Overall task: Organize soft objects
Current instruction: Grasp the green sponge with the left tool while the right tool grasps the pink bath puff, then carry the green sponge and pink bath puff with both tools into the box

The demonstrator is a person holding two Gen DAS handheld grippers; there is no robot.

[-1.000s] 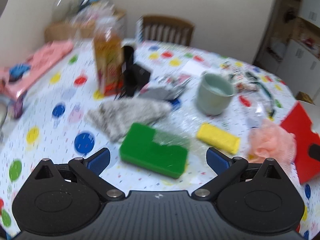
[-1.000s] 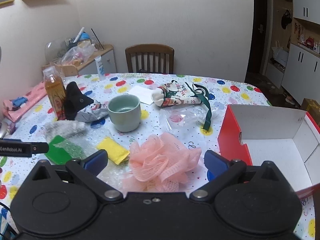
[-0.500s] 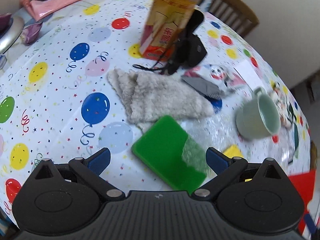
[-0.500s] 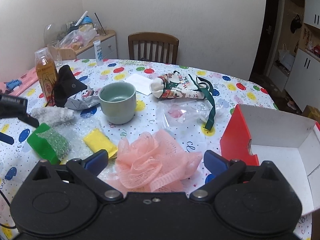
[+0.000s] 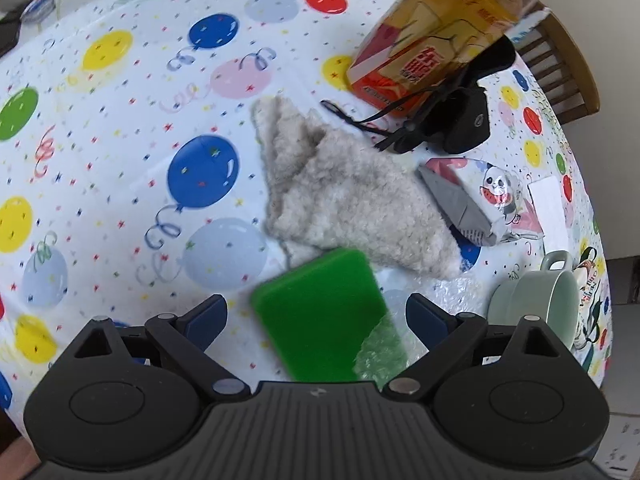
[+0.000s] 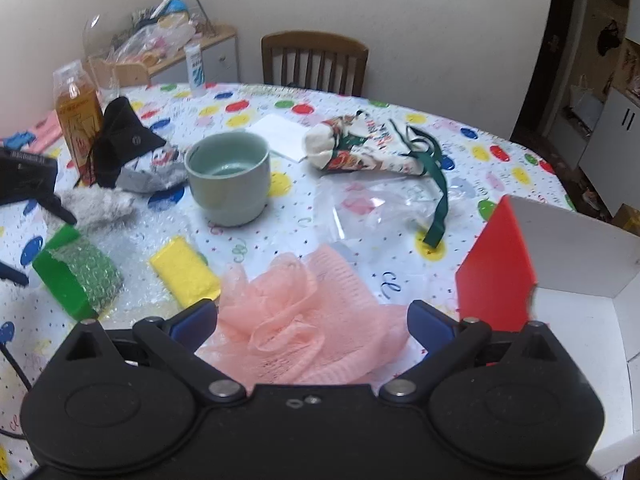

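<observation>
**Both tongs open, poised over soft items; no grasp made**

Left wrist view: the left tongs [image 5: 316, 312] are standing apart, gripping nothing. The green sponge [image 5: 320, 316] is lying flat on the desk [image 5: 100, 184] directly between the two fingertips, its 5 o'clock corner sitting under a piece of bubble wrap [image 5: 382, 354]. Touching the sponge's 12 o'clock edge, the grey fleece cloth [image 5: 348, 196] is lying crumpled and loosely folded. Further out, at 1 o'clock, a black pouch [image 5: 464, 120] with trailing cord is sitting against a tea bottle [image 5: 432, 44]; a green cup [image 5: 536, 308] is sitting at 3 o'clock.

Right wrist view: the right tongs [image 6: 312, 322] are likewise standing apart and empty. The pink mesh pouf [image 6: 304, 328] is bunching up between the fingertips, light and airy. At 10 o'clock the yellow sponge [image 6: 186, 272] is resting on bubble wrap. At 3 o'clock the red-and-white box [image 6: 560, 280] is standing open, in my judgement the likely receptacle. Further out, a printed fabric pouch [image 6: 368, 152] with green ribbon is lying at 12 o'clock.

Risks, as judged:
- The bubble wrap overlapping the green sponge is liable to get pinched and dragged along.
- The fleece cloth touching the sponge may snag and shift.
- The pouf's loose mesh is likely to compress and slip, or catch on a fingertip at release.
- The cup and bottle are standing near enough to be knocked by a wide swing.
</observation>
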